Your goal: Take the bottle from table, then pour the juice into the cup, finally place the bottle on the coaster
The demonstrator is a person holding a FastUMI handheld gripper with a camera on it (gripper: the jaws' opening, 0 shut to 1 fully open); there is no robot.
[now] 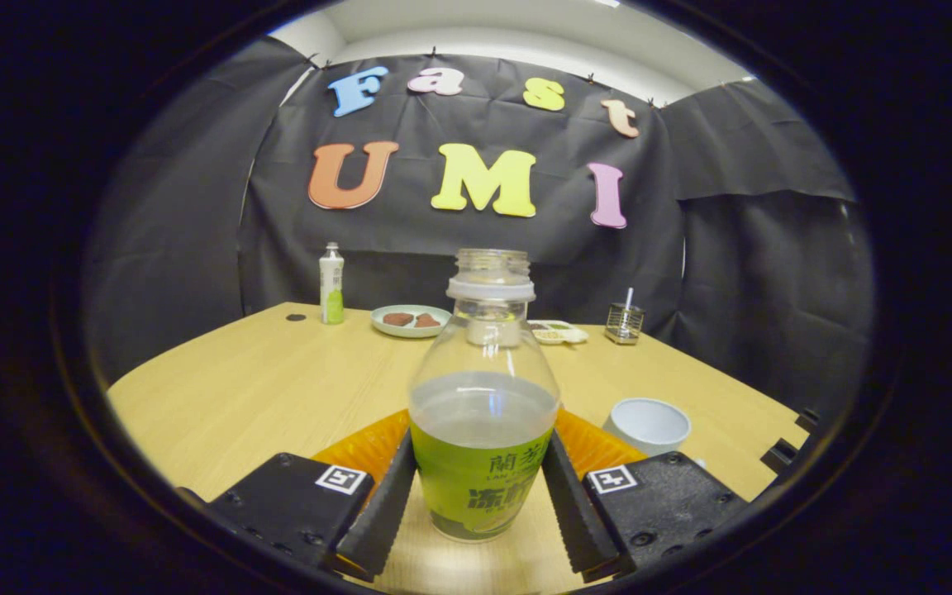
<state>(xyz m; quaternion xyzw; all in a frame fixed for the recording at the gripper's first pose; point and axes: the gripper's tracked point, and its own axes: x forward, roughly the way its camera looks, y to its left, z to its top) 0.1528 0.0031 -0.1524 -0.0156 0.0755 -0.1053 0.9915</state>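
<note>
A clear bottle [483,430] with a green label and no cap stands upright between my fingers, about half full of pale juice. My gripper [480,463] is shut on it, the black ribbed pads [385,504] pressing both sides of the label. An orange coaster [364,446] lies flat on the table just behind the bottle, showing on both sides of it. A white cup [648,423] sits on the table beyond my right finger. I cannot tell whether the bottle's base rests on the table or hangs just above it.
The wooden table [261,372] stretches ahead. At its far edge stand a small white-and-green bottle [331,283], a pale plate [410,321] with brown pieces, a small white tray [559,332] and a wire holder [624,322].
</note>
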